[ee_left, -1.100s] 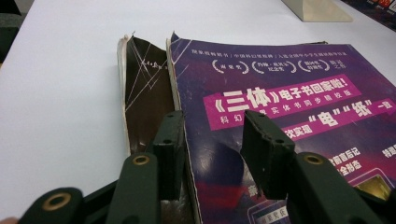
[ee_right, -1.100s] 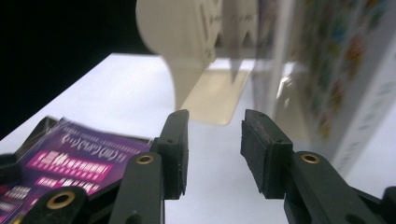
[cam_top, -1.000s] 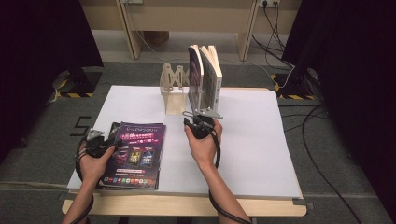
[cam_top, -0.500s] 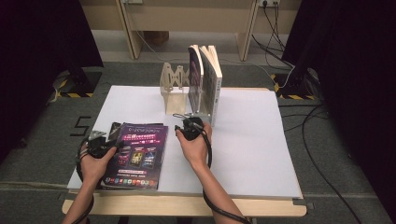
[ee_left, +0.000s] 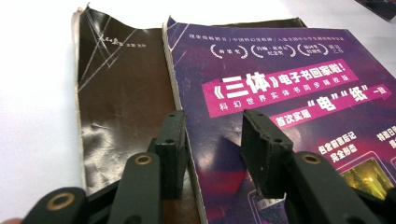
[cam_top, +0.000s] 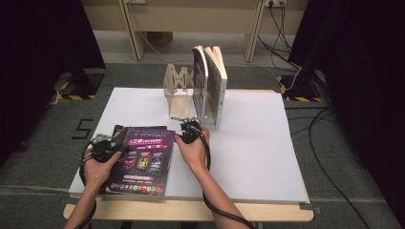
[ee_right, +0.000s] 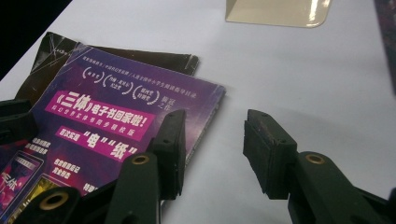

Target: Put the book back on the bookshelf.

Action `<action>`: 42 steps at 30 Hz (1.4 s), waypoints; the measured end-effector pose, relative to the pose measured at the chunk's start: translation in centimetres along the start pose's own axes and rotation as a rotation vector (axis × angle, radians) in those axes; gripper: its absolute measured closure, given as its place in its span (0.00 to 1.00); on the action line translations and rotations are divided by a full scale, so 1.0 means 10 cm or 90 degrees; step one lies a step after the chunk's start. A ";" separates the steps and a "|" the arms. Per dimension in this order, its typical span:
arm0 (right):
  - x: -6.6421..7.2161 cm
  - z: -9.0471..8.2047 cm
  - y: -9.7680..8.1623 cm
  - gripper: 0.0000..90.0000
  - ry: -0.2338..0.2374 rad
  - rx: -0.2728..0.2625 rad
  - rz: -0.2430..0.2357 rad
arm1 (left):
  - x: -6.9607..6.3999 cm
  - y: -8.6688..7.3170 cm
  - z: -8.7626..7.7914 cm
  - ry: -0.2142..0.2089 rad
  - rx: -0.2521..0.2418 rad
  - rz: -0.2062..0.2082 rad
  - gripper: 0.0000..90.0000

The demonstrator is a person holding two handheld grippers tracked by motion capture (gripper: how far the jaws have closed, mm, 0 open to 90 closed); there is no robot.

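As it lies flat, purple book, glossy cover, pink banner, white lettering.

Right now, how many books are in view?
4: two upright in the stand, a dark one and a pale one; a purple one flat atop a dark-covered one. Others may be hidden.

Purple book: paper, glossy printed cover, light creases near its spine edge. Dark cover under it: glossy, scuffed and wrinkled, far edge torn. Surface: white, matt, smooth sheet; bare wood edge at near side. Book stand: pale wood-look cut panels, its base plate shiny. Upright books: paper, glossy covers. Left tool and right tool: matt black plastic jaws, pads rough-faced, brass-coloured rivets. Floor: grey, matt carpet.
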State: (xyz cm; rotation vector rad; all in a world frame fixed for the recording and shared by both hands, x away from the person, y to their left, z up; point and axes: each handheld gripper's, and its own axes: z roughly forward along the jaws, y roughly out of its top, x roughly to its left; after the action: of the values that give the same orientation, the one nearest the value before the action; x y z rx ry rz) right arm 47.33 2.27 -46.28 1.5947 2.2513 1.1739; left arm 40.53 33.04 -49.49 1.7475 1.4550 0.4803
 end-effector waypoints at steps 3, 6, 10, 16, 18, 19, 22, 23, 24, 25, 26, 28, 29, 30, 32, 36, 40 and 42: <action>0.01 0.04 0.02 0.65 0.003 0.012 0.003 | -0.01 0.00 0.00 -0.004 0.006 0.000 0.67; 0.02 0.08 0.03 0.65 0.006 0.021 0.003 | -0.03 0.00 0.00 -0.005 0.007 0.004 0.67; 0.00 0.16 0.04 0.64 0.013 0.036 0.014 | -0.04 0.00 0.00 -0.007 0.010 0.007 0.67; -0.04 0.25 0.06 0.63 0.016 0.057 0.018 | -0.06 0.00 0.00 -0.008 0.012 0.007 0.67; -0.04 0.28 0.08 0.62 0.014 0.058 0.016 | -0.07 0.00 0.00 -0.008 0.014 0.009 0.67; -0.04 0.29 0.09 0.62 0.016 0.058 0.020 | -0.07 0.00 0.00 -0.010 0.014 0.010 0.67; -0.05 0.32 0.10 0.61 0.018 0.062 0.020 | -0.08 0.00 0.00 -0.010 0.013 0.011 0.67; -0.04 0.32 0.10 0.61 0.022 0.072 0.038 | -0.08 0.00 0.00 -0.010 0.013 0.011 0.67; -0.05 0.34 0.10 0.61 0.023 0.071 0.032 | -0.08 0.00 0.00 -0.011 0.013 0.011 0.67; -0.05 0.34 0.11 0.61 0.023 0.073 0.032 | -0.08 0.00 0.00 -0.012 0.014 0.011 0.67; -0.05 0.35 0.12 0.60 0.025 0.073 0.032 | -0.08 0.00 0.00 -0.013 0.015 0.011 0.67; -0.05 0.36 0.14 0.59 0.031 0.078 0.032 | -0.09 0.00 0.00 -0.013 0.015 0.009 0.67; -0.06 0.36 0.14 0.59 0.029 0.080 0.024 | -0.09 0.00 0.00 -0.013 0.017 0.011 0.67; -0.05 0.36 0.16 0.59 0.033 0.082 0.036 | -0.09 0.00 0.00 -0.014 0.018 0.009 0.67; -0.07 0.37 0.16 0.59 0.033 0.080 0.036 | -0.10 0.00 0.00 -0.015 0.023 0.009 0.67; -0.06 0.39 0.17 0.58 0.032 0.077 0.053 | -0.11 0.01 -0.01 -0.016 0.029 0.012 0.67; -0.06 0.41 0.19 0.58 0.029 0.078 0.039 | -0.10 0.00 -0.01 -0.023 0.028 -0.005 0.67; -0.05 0.42 0.21 0.58 0.025 0.080 0.037 | -0.10 0.00 -0.01 -0.022 0.028 -0.006 0.67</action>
State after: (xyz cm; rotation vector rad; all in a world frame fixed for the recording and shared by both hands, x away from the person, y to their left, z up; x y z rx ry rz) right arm 51.28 4.21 -47.91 1.7069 2.3624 1.1065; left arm 40.23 32.14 -49.26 1.7741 1.4587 0.4134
